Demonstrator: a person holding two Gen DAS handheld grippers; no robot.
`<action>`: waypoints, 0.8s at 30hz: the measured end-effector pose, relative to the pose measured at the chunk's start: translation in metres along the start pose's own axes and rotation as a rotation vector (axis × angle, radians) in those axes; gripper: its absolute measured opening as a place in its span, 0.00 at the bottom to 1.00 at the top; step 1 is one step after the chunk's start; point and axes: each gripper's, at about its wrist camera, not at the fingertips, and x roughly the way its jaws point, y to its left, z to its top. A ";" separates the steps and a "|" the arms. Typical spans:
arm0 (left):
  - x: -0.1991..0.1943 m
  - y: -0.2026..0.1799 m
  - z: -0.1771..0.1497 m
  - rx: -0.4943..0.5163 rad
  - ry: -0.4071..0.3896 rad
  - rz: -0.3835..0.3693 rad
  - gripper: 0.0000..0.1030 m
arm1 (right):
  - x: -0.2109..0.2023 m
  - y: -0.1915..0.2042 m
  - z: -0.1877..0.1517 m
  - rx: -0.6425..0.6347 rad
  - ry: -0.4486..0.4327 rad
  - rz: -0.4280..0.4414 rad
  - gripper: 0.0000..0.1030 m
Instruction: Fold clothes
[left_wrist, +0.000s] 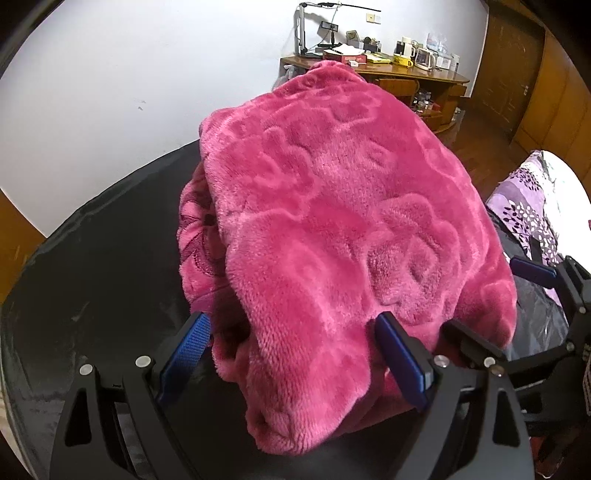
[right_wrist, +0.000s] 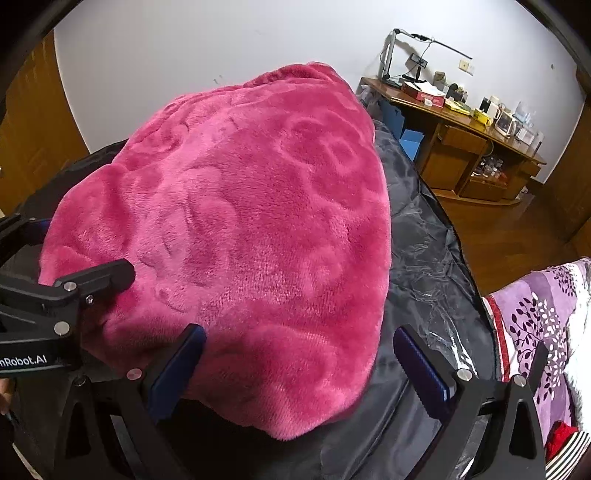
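Folded pink fleece garment (left_wrist: 332, 229), long axis running six to twelve o'clock on the black table (left_wrist: 103, 266); left gripper (left_wrist: 291, 354) and right gripper (right_wrist: 299, 369) jaws wide apart, straddling its near edge, gripping nothing.

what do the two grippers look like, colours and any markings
Both are matte black frames with silver round bolts and blue ribbed pads on the fingers: left gripper, right gripper. White lettering ending "Robot.AI" marks the left one's body.
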 end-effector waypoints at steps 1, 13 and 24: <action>-0.004 0.001 0.002 -0.004 -0.001 0.000 0.90 | -0.002 0.000 0.000 0.000 -0.005 -0.002 1.00; 0.000 0.014 -0.024 0.000 0.052 0.013 0.93 | -0.008 -0.018 -0.017 0.051 -0.014 0.002 1.00; -0.019 0.032 -0.016 -0.001 0.051 -0.040 0.93 | -0.036 -0.068 -0.077 0.150 -0.026 -0.040 1.00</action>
